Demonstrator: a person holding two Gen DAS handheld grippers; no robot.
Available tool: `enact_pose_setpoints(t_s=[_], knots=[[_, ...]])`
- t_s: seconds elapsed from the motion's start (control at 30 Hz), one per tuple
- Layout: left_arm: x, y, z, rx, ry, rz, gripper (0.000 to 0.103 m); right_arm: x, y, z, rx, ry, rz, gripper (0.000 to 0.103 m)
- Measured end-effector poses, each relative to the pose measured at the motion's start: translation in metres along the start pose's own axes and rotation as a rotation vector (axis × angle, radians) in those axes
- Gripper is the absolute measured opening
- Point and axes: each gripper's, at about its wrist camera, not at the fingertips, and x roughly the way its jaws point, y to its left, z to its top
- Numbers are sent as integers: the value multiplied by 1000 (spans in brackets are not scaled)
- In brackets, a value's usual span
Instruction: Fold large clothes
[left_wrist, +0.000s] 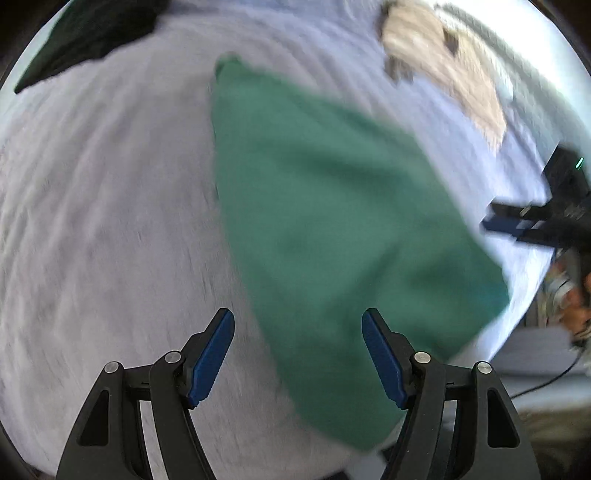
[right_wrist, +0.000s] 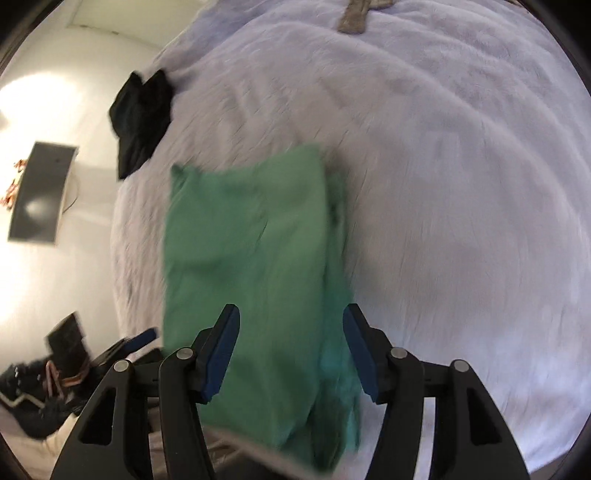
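Left gripper (left_wrist: 298, 354) and right gripper (right_wrist: 291, 350) both wide, holding nothing, above folded green garment (right_wrist: 251, 266) on lavender bed (right_wrist: 461, 184); black clothing (right_wrist: 142, 118) at bed edge.

bedspread (right_wrist: 461, 184) right: open | black garment (right_wrist: 142, 118) left edge: obstacle

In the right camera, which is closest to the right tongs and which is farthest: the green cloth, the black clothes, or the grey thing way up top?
1. Green cloth: right ahead of the open right tongs, running between them.
2. Black clothes: farther off, up on the left, at the edge of the bed.
3. Grey thing: farthest, at the top edge.
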Motion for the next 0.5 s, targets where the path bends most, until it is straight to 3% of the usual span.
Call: enact_pose_setpoints(t_s=[0.1,0.17,0.23,0.27,0.37,0.5], knots=[[5,3,-31,10,7,5,78,-3,4,-28,4,35,5,61],[3,9,-43,-8,2,-3,83,-2,3,-48,14,58,2,53],[0,13,-49,-29,-5,-9,83,4,0,-64,24,84,-38,17],[1,14,-51,-35,-5,-11,83,7,-4,-71,38,95,-62,11],[0,13,-55,-26,-7,-6,83,19,-18,-84,90,88,-118,9],[7,8,-53,-24,-1,2,83,37,-54,-97,231,73,-76,4]])
